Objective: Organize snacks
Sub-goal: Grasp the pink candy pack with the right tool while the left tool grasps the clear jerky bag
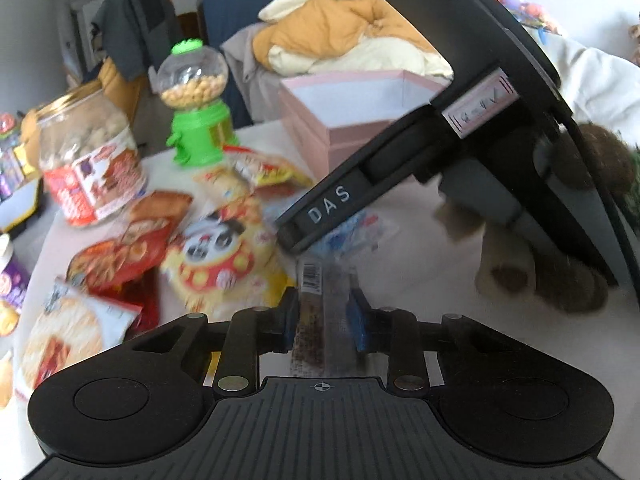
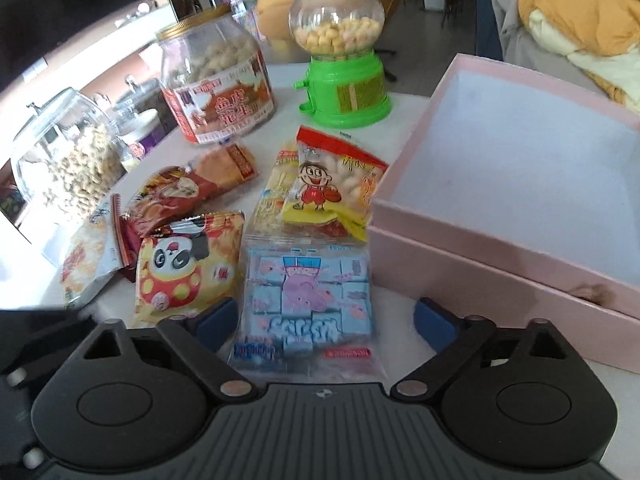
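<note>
My left gripper is shut on a narrow clear snack packet with a barcode, held above the white table. The right gripper shows in the left wrist view as a black tool over a blue candy bag. In the right wrist view my right gripper is open, its blue pads on either side of the blue candy bag. A panda packet, a yellow cartoon-boy packet and red packets lie beside it. An open pink box stands at the right, empty inside.
A green gumball dispenser, a peanut jar with a gold lid and a glass jar stand at the back of the table. A brown plush toy lies at the right. Clothes lie heaped behind.
</note>
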`<state>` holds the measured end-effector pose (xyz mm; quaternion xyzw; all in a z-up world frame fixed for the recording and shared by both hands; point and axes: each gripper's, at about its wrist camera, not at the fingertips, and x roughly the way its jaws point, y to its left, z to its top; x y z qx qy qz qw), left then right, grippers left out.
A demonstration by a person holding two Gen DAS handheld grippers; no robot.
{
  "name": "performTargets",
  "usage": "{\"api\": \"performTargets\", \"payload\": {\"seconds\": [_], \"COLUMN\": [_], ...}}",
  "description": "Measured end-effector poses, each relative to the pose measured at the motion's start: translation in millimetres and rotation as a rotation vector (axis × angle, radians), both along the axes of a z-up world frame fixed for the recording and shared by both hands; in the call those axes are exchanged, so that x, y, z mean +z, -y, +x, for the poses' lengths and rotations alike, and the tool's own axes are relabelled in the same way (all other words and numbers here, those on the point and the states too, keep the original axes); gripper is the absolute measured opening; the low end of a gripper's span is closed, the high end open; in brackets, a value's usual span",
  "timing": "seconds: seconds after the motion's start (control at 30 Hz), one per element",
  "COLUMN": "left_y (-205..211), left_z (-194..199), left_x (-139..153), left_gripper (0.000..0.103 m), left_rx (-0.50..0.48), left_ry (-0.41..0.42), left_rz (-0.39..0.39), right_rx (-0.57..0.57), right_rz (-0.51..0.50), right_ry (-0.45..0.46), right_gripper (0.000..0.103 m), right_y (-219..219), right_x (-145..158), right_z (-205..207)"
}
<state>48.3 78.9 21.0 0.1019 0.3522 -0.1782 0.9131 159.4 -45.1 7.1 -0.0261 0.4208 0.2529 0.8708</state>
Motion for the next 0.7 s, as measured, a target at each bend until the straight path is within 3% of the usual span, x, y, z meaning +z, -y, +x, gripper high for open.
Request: {"api": "performTargets", "payload": {"seconds": [0.07, 0.13, 0.2, 0.3, 0.4, 0.43, 0.5, 0.7], "left_y": [0.5, 3.3, 6.2, 6.5, 2.0, 2.2, 9.3, 46.8], "left_z": [1.3, 4.7, 8.8, 16.3, 15.5, 11.7, 4.0, 25.5], "left_x": [0.2, -2.5, -4.6, -1.4, 1.0, 4.1, 19.1, 104.0], "left_gripper": [0.038, 0.047, 0.049, 0.045, 0.037, 0.031, 0.031, 0.031], "left_rx": [0.002, -0.008, -0.017, -0.034, -0.012, -0.001, -0.013, -0.058], "left_ry": [-0.025, -0.059, -0.079, -0.114, -0.126, -0.116, -0.054, 0.18], "left_rz": [0.011, 0.007, 0.02, 0.023, -0.037, -0.061, -0.082, -0.142], "right_rx": [0.046, 0.066, 0.078, 0.073, 0.043, 0.029, -0.004, -0.104], "right_rz": [-0.041, -0.06, -0.048, -0.035, -0.05, -0.044, -0.028, -0.019], "right_ry": [0.008, 0.0, -0.012, -0.017, 0.02, 0.021, 0.03, 0.107], "right_gripper": [0.061, 0.06, 0.06, 0.06, 0.06, 0.06, 0.06, 0.06], "right_y": [-8.2, -9.5, -1.0, 23.3, 55.6, 67.4, 89.2, 144.5], "right_x": [3.8, 9.2, 15.9, 25.5, 34.6, 37.3, 42.2, 54.3], "right_z": [-2.6, -7.4, -13.9, -29.7, -49.4, -54.1, -62.4, -85.0]}}
